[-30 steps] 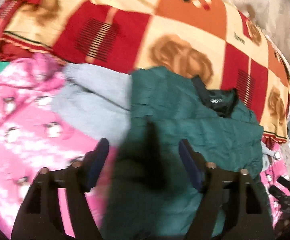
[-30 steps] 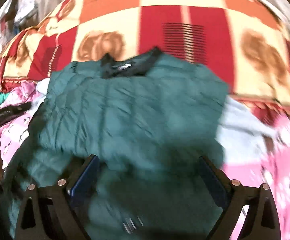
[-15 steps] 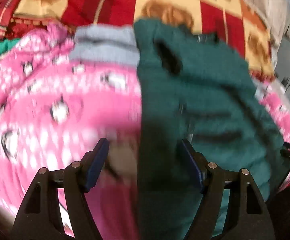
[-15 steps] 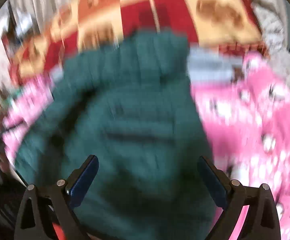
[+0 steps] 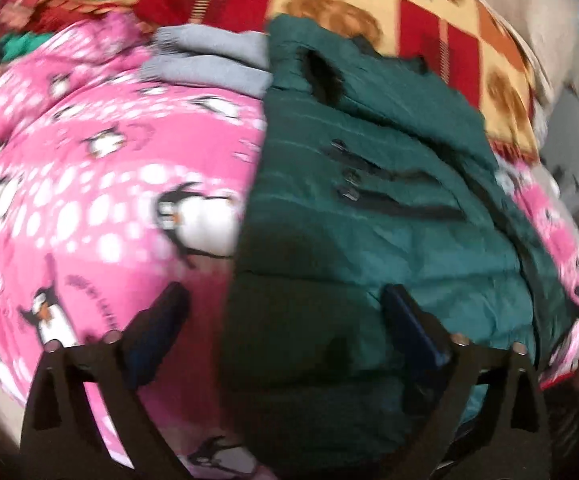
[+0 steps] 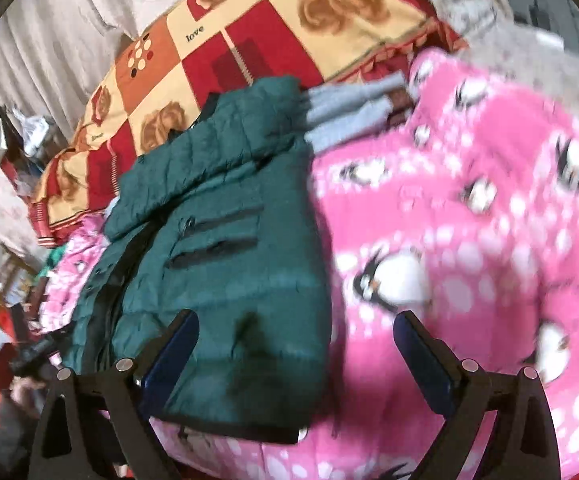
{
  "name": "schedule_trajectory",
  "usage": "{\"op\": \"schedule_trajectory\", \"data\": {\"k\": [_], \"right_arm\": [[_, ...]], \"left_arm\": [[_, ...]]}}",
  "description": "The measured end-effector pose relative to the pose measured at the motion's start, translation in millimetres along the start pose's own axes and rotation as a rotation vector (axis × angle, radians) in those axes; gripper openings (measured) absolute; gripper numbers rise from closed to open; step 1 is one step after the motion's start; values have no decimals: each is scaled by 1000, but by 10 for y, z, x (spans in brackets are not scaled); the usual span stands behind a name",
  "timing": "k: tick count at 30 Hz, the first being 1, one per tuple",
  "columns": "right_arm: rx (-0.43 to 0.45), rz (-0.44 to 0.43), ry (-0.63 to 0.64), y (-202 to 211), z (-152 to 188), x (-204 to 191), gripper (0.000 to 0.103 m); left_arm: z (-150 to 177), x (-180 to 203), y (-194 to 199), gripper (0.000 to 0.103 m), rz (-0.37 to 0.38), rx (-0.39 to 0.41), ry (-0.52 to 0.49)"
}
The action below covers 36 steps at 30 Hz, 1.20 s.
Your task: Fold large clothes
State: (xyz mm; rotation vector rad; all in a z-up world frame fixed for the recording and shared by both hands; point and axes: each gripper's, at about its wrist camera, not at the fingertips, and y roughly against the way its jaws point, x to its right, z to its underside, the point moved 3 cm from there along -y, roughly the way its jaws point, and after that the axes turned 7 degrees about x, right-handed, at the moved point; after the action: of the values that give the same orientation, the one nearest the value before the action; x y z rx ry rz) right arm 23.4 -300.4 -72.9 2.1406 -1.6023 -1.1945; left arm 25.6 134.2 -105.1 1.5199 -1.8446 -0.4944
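Quilted dark-green puffer jacket (image 6: 225, 240) looks light, soft, probably slippery; I'd grip its six o'clock hem. Left gripper (image 5: 285, 316) is opening; right gripper (image 6: 295, 340) gapes empty.

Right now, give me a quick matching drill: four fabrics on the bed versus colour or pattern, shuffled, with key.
Things:
1. jacket
2. fleece blanket
3. checked blanket
4. folded top

Looks:
A. pink with penguins
B. grey
C. dark green, quilted
D. red, orange and cream squares with roses

Pairs: 1-C, 2-A, 3-D, 4-B
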Motion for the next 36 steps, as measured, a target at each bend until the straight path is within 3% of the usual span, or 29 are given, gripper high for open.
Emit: {"op": "schedule_trajectory", "data": {"k": [2, 4, 6, 8, 11, 13, 16, 19, 21, 23, 29, 30, 31, 32, 34, 36], "right_arm": [[-30, -43, -8, -100, 87, -28, 97], [-10, -107, 33, -116, 81, -159, 88], [9, -260, 40, -103, 31, -347, 82], [36, -245, 77, -108, 4, -421, 82], [-53, -102, 7, -345, 79, -195, 82], [-22, -132, -53, -328, 54, -133, 76], [21, -290, -50, -229, 9, -299, 77], [-17, -154, 36, -357, 70, -319, 77], [-23, -146, 1, -437, 93, -246, 76], [-20, -138, 6, -456, 85, -265, 76], [-18, -88, 63, -496, 91, -350, 77], [0, -79, 60, -457, 81, -336, 69], [22, -91, 54, -392, 83, -296, 49], [48, -118, 50, -345, 63, -296, 44], [75, -112, 76, -303, 49, -320, 41], [38, -81, 72, -399, 92, -283, 41]], "left_arm": [[-21, 103, 15, 100, 84, -15, -4], [-63, 194, 89, 100, 242, -6, 16], [-109, 207, 162, 100, 314, 19, 32], [-119, 151, 130, 100, 295, 14, 47], [-90, -2, -11, 99, 217, -34, 103], [-118, -59, 8, 99, 226, -15, 136], [-162, -66, 35, 99, 229, 12, 144], [-213, -54, -7, 99, 234, 30, 136], [-212, -53, -82, 98, 212, 13, 129], [-182, -45, -152, 89, 175, -26, 115], [-118, -22, -133, 89, 148, -32, 86], [-113, -23, -131, 89, 147, -24, 89], [-103, -26, -120, 89, 142, -5, 99], [-95, -27, -112, 89, 136, 9, 108], [-87, -31, -94, 89, 125, 40, 137], [-100, -46, -100, 89, 122, 36, 172]]}}
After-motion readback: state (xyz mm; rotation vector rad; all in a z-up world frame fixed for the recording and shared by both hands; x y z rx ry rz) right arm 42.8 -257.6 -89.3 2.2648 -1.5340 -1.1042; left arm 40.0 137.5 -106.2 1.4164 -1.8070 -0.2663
